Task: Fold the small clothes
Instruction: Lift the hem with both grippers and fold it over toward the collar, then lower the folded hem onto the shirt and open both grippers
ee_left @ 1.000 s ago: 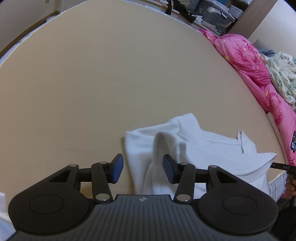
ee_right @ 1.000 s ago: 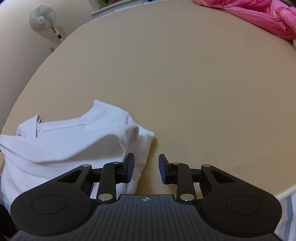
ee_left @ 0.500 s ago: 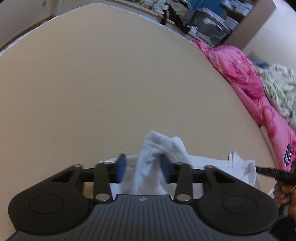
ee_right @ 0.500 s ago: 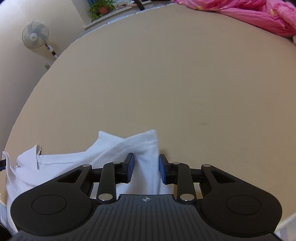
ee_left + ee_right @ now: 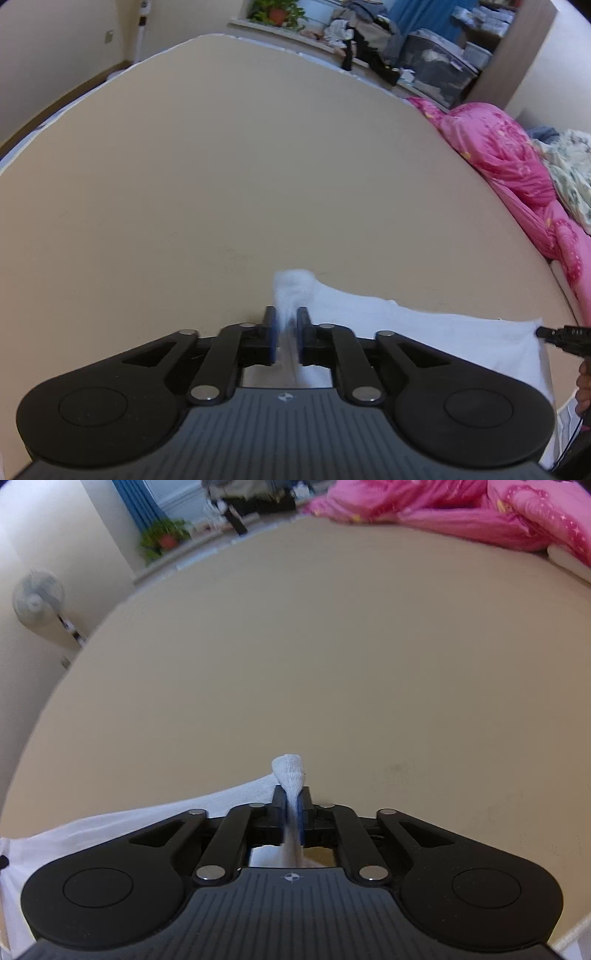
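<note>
A small white garment (image 5: 424,332) lies near the front edge of a tan bed surface (image 5: 240,177). My left gripper (image 5: 287,325) has its jaws closing, and its blue pads press a bunched white corner that pokes up between them. In the right wrist view the same white garment (image 5: 129,823) stretches off to the left. My right gripper (image 5: 292,806) is closing too, its pads pinching a rolled white fold that sticks up past the tips. The other gripper's black tip (image 5: 565,334) shows at the garment's far right corner in the left wrist view.
A pink quilt (image 5: 517,166) and a patterned blanket (image 5: 569,173) are heaped along the right side of the bed. Storage bins (image 5: 436,70) and a potted plant (image 5: 277,14) stand beyond the far edge. A standing fan (image 5: 37,598) is by the left wall.
Both grippers moved onto the garment's corners and their jaws narrowed from wide apart to pinching the white cloth. The garment went from a crumpled heap to stretched between them.
</note>
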Demonstrator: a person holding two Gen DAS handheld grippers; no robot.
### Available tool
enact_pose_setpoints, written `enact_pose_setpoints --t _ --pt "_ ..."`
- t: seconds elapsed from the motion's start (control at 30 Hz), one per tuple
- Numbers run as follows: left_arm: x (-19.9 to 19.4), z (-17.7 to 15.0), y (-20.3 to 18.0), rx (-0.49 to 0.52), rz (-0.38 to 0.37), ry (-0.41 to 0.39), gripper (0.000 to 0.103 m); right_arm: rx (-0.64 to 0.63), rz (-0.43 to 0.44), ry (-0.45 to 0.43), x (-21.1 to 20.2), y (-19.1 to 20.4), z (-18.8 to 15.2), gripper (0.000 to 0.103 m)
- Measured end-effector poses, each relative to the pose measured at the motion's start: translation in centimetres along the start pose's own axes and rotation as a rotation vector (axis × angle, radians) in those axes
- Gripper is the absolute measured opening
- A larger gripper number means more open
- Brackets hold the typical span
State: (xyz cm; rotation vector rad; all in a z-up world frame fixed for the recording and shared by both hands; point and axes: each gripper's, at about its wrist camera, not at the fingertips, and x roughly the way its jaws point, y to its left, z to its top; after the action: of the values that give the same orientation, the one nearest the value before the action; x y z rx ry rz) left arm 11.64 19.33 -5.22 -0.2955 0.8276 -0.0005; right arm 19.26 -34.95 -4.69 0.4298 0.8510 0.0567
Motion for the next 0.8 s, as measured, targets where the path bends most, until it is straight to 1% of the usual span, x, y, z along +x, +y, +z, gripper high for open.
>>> enact_pose_setpoints --t 0.03,0.07,0.1,0.17,0.2,0.23,0.27,0.33,0.4,0.43,0.5,0.57,0.67,0.73,0.77,0.8 --pt "-0.2 -0.1 0.6 -0.03 -0.01 0.01 0.024 0.005 -0.012 -0.002 -0.2 -0.1 -0.1 0.027" --pt "-0.4 -0.2 1.3 -0.065 -0.026 0.022 0.033 0.013 -0.014 -0.008 -0.5 -0.3 -0.1 0.037" --pt "-0.6 -0.3 2.2 -0.102 -0.043 0.035 0.036 0.023 -0.012 -0.009 -0.9 -0.6 -0.2 0.044" --pt "-1.0 -0.8 3.8 -0.156 -0.071 0.07 0.046 0.035 0.011 0.011 -1.4 -1.1 -0.6 0.05" --pt "-1.1 -1.1 4.4 -0.167 -0.081 0.093 0.05 0.038 0.035 0.038 -1.6 -1.4 -1.0 0.054" --pt "-1.1 -1.4 5.0 -0.173 -0.092 0.12 0.059 0.039 0.064 0.075 -1.7 -1.6 -1.4 0.056" --pt "-1.1 -1.6 5.7 -0.177 -0.108 0.144 0.065 0.034 0.091 0.115 -1.7 -1.8 -1.9 0.06" --pt "-0.9 -2.3 6.2 -0.176 -0.143 0.192 0.067 0.01 0.116 0.178 -1.7 -2.1 -2.8 0.063" --pt "-0.5 -3.0 6.2 -0.165 -0.164 0.225 0.067 -0.008 0.116 0.227 -1.7 -2.3 -3.5 0.065" --pt "-0.3 -3.3 6.1 -0.151 -0.163 0.239 0.068 -0.011 0.113 0.243 -1.6 -2.5 -3.8 0.067" --pt "0.4 -3.6 5.3 -0.112 -0.147 0.261 0.068 -0.009 0.114 0.245 -1.6 -2.6 -3.8 0.069" --pt "1.0 -3.9 4.6 -0.079 -0.13 0.262 0.068 -0.003 0.112 0.242 -1.5 -2.4 -3.8 0.069" --pt "1.9 -3.8 3.4 -0.063 -0.099 0.234 0.068 -0.01 0.096 0.228 -1.2 -1.9 -3.7 0.069" --pt "2.7 -3.6 2.5 -0.062 -0.086 0.217 0.068 -0.022 0.084 0.215 -1.8 -2.2 -4.7 0.068" --pt "3.0 -3.4 2.0 -0.055 -0.081 0.207 0.067 -0.026 0.08 0.209 -1.7 -1.9 -4.6 0.066" --pt "3.1 -3.5 1.7 -0.047 -0.077 0.198 0.067 -0.029 0.078 0.202 -1.5 -1.7 -4.4 0.062"
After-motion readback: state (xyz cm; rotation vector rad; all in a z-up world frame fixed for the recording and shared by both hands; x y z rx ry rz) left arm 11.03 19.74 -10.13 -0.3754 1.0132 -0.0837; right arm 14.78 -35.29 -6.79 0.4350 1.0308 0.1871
